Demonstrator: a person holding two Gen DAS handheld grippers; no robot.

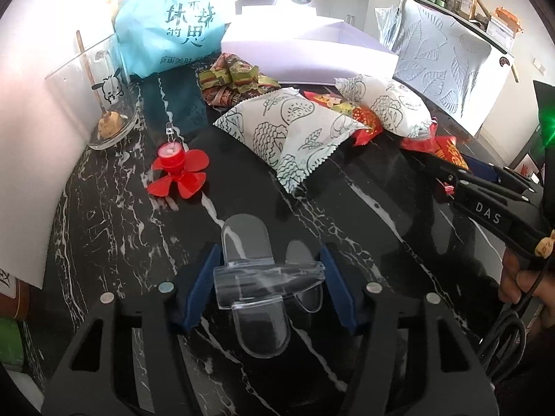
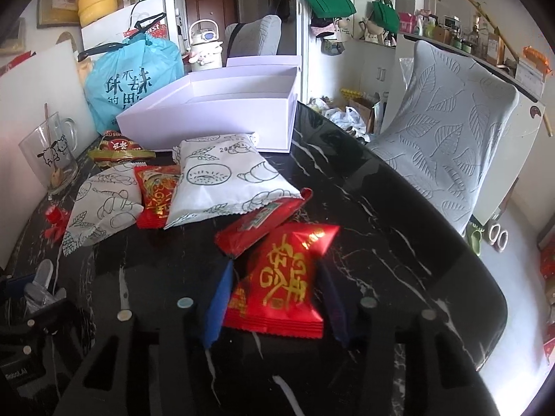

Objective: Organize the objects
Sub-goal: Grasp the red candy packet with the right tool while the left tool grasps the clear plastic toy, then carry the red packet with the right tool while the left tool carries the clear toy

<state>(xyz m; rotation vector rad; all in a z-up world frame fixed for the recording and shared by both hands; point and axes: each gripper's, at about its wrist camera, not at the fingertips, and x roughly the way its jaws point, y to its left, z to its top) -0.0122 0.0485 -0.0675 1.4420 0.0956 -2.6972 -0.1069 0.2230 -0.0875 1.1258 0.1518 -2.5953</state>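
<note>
Left gripper (image 1: 269,287): blue pads closed on the ends of a clear plastic propeller-shaped piece (image 1: 258,286) lying on the black marbled table (image 1: 364,208)
Right gripper (image 2: 275,300): pads pressed against both sides of a red foil snack packet with gold lettering (image 2: 282,286) — the packet rests flat on the table
Just beyond: a second red packet (image 2: 256,227); two white printed pouches (image 2: 222,180); a red plastic fan blade (image 1: 180,173)
Far: open white cardboard box (image 2: 222,121); blue drawstring bag (image 2: 130,85); glass mug (image 2: 52,154)
</note>
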